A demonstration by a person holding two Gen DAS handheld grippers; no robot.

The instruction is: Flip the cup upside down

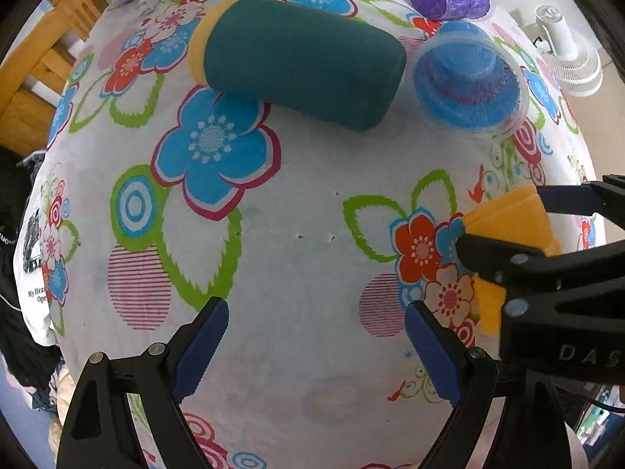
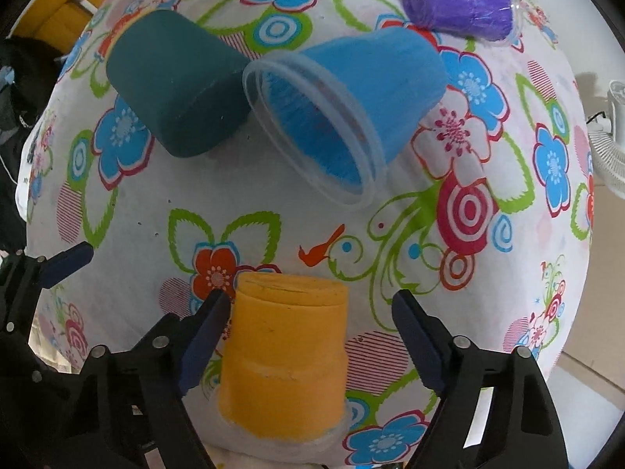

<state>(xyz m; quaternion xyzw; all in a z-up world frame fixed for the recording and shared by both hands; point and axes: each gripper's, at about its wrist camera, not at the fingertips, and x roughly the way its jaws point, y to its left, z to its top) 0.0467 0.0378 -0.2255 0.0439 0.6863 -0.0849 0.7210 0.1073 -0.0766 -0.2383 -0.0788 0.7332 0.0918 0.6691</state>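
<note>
An orange cup (image 2: 287, 355) stands upside down on the flowered cloth, rim down, between the fingers of my right gripper (image 2: 308, 312). The jaws are open and stand apart from its sides. In the left wrist view the same orange cup (image 1: 519, 215) shows at the right between the right gripper's fingers (image 1: 508, 258). My left gripper (image 1: 316, 320) is open and empty over bare cloth. A blue cup (image 2: 343, 105) lies on its side, mouth toward me. A dark green cup (image 2: 175, 86) lies beside it. A purple cup (image 2: 457, 2) lies at the back.
The flowered tablecloth (image 1: 297, 211) covers the table. A white fan (image 1: 566, 54) stands on the floor beyond the right edge. A wooden chair (image 1: 35, 70) is at the far left. Dark clothing (image 1: 23, 273) hangs off the left edge.
</note>
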